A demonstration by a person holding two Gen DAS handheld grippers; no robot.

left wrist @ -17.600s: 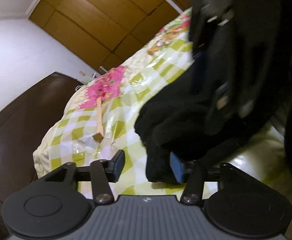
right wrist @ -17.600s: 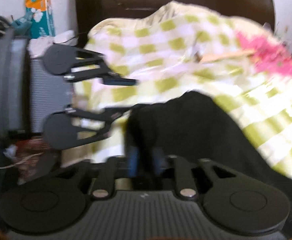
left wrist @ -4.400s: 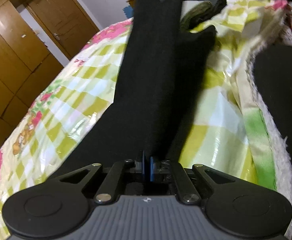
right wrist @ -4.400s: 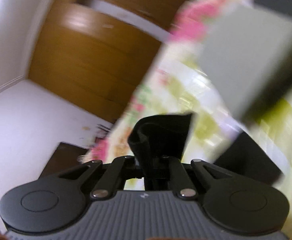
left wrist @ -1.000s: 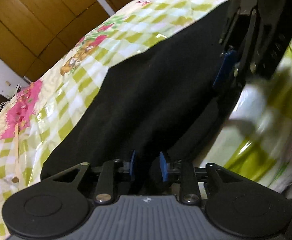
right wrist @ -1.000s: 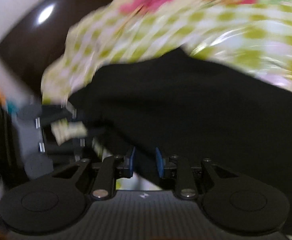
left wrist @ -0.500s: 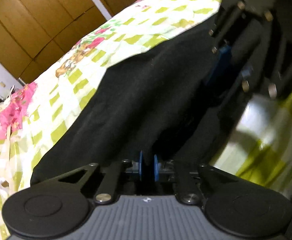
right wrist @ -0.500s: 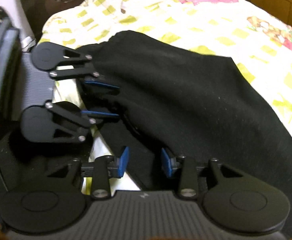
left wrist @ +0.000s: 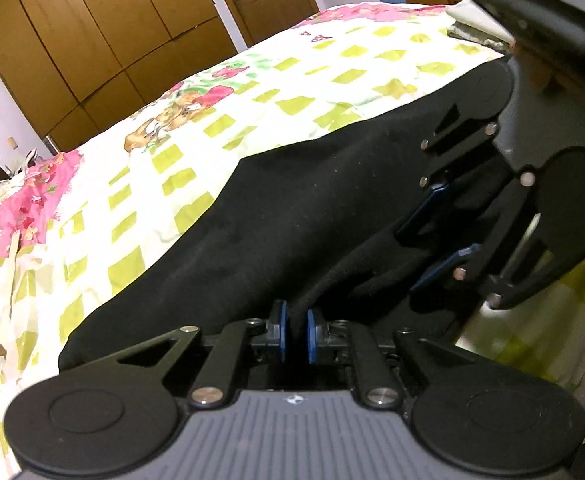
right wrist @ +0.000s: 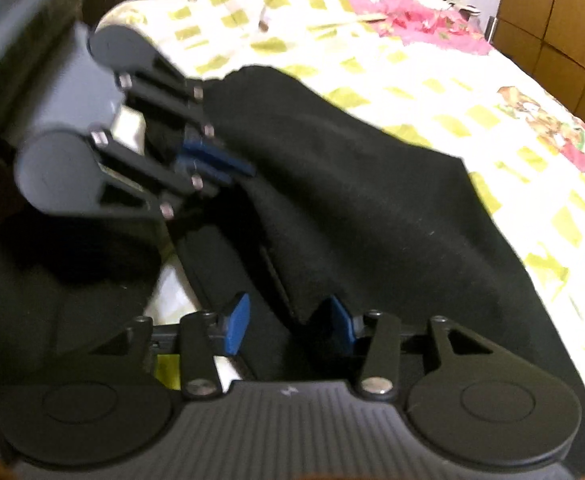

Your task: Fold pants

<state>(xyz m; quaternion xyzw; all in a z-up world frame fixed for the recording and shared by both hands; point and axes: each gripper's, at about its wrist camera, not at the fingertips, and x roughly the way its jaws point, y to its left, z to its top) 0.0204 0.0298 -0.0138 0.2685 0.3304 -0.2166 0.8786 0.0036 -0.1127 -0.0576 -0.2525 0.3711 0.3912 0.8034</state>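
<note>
My left gripper (left wrist: 294,336) is clamped tight on a ridge of the black fleecy pants (left wrist: 292,216), blue pads nearly together with cloth pinched between them. My right gripper (right wrist: 288,322) is opening: its jaws stand apart with a fold of the same cloth lying in the gap, pads not pressing as far as I can tell. The pants lie across the near side of the bed, on the glossy yellow-green checked bedcover with pink floral patches (left wrist: 228,92), bunched into soft ridges between the two grippers. Risks, as I judge them: the left pinch looks like it holds only a thin ridge, so a pull could drag the top layer and skew the fold rather than move the whole stack. The right jaws could snag the loose fold as they release and tug it out of line. The cover looks slick and wrinkled, so the pants may slide or carry the cover along. The fabric is matte, thick, slightly linty and limp, with no crisp edges, so seams are hard to find against all that black. Brown wooden wardrobe doors (left wrist: 92,32) stand behind the bed.
</note>
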